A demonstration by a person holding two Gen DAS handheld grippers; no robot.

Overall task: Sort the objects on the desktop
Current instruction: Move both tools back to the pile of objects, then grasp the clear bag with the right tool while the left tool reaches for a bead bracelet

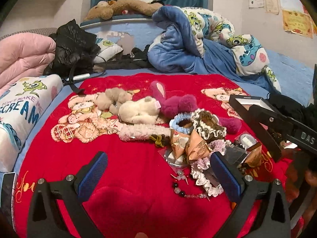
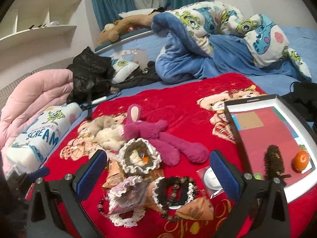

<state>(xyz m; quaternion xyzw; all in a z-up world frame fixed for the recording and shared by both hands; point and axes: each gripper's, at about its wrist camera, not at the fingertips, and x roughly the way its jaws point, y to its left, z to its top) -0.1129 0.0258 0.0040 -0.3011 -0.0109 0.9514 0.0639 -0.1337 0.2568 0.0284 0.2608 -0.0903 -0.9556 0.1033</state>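
Both my tongs hang spread wide over the red blanket, gripping nothing.

My left gripper has the scrunchie pile at two o'clock; my right gripper has the bead bracelet between its fingers, the tray with the orange at three o'clock.

A bed carries a red blanket: plush toys at centre, scrunchies toward six o'clock, tray at three o'clock.
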